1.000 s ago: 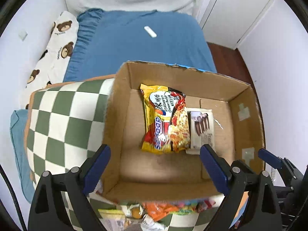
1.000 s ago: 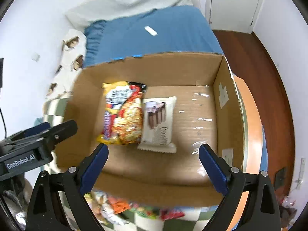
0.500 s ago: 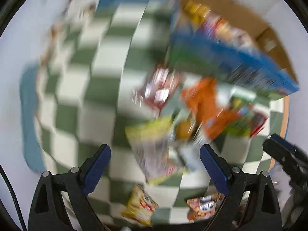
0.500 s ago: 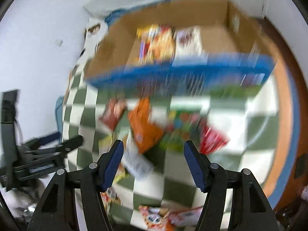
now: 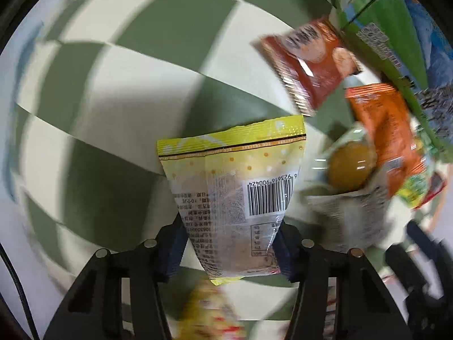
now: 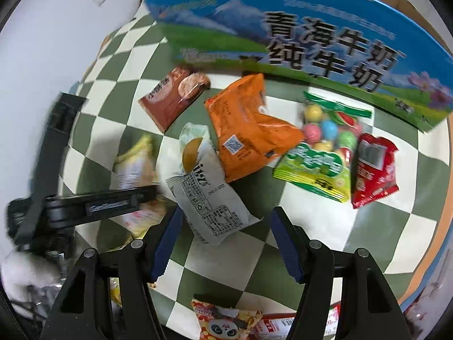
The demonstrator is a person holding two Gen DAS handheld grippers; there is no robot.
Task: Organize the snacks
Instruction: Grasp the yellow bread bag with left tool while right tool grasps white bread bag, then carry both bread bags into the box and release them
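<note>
L gripper (image 5: 230, 243) just closed its jaws on the yellow packet (image 5: 232, 187), lying on the checkered cloth (image 5: 119, 85). R gripper (image 6: 223, 240) narrowed around the grey bun pack (image 6: 206, 195), prob both headed for the far milk box (image 6: 297, 42); can't tell if R's pads touch yet.

Both cameras look down at the checkered blanket (image 6: 249, 257). The left one is much closer. Both see the orange packet (image 5: 388, 130) (image 6: 249, 130), at 2 o'clock in the left view.

Glossy plastic film wraps the yellow packet (image 5: 232, 198) and orange packet (image 6: 249, 124). Printed cardboard box (image 6: 297, 36); matt checkered cloth (image 6: 325, 226).
</note>
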